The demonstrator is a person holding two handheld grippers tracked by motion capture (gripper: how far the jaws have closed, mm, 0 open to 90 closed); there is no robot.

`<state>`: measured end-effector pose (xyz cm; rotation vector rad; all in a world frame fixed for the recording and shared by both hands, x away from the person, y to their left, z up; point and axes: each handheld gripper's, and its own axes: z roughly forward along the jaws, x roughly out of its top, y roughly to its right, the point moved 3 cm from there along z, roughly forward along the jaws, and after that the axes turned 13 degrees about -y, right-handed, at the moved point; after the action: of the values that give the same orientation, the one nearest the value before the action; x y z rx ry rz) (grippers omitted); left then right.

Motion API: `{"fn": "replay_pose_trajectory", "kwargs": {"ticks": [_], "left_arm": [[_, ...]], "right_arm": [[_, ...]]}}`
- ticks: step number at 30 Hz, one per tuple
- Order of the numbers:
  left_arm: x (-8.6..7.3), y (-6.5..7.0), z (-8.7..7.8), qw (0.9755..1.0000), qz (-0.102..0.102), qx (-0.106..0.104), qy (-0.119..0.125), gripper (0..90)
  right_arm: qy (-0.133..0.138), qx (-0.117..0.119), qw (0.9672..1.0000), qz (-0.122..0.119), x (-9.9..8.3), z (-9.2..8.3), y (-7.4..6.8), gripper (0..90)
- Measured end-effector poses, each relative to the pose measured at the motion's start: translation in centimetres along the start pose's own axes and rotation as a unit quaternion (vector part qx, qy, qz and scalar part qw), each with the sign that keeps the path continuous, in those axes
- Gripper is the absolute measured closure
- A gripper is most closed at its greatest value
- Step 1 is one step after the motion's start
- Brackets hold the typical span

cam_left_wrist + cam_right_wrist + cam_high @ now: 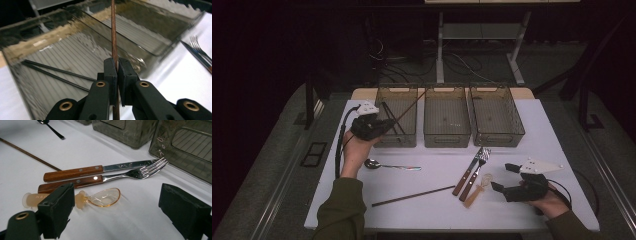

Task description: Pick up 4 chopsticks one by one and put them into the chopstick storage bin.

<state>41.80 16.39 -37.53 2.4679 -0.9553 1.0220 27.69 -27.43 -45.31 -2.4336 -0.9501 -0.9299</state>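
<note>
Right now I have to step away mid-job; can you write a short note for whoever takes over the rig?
Left gripper: shut on a thin brown wooden chopstick, held slanting over the left smoky plastic bin.
Right gripper: open, holding nothing, by the amber plastic spoon.
Done: two black chopsticks lie in the left bin.
Left: release the held chopstick; still on the white table are a second brown chopstick, metal spoon, wood-handled knife, wood-handled fork and the amber spoon.
</note>
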Motion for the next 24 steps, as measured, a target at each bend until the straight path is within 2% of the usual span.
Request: {"fn": "replay_pose_trajectory", "kwargs": {"ticks": [5, 8, 14, 16, 22, 24], "left_arm": [[1.0, -1.6, 0.1, 0.9995, -0.019, 0.025, 0.009, 85.7], [1.4, -2.5, 0.5, 0.999, -0.031, 0.029, 0.015, 85.7], [0.9, -3.9, 2.4, 0.9975, -0.047, 0.052, -0.012, 85.7], [0.5, -4.3, 2.9, 0.9966, -0.062, 0.051, -0.019, 85.6], [0.0, -4.8, 3.7, 0.9947, -0.073, 0.058, -0.043, 85.6], [-0.1, -4.8, 3.8, 0.9944, -0.075, 0.055, -0.049, 85.6]], "right_arm": [[0.0, 0.0, 1.0, 0.0, 0.0, 0.0, 0.0, 13.5], [0.0, 0.0, 1.0, -0.001, 0.0, 0.0, 0.0, 13.5], [0.0, 0.001, 1.0, 0.001, 0.0, -0.1, 0.0, 13.5], [0.001, 0.001, 1.0, 0.002, 0.0, -0.1, 0.0, 13.5], [0.004, 0.0, 1.0, 0.003, 0.0, -0.2, 0.1, 13.5], [0.004, 0.0, 1.0, 0.004, 0.0, -0.2, 0.1, 13.5]]}}
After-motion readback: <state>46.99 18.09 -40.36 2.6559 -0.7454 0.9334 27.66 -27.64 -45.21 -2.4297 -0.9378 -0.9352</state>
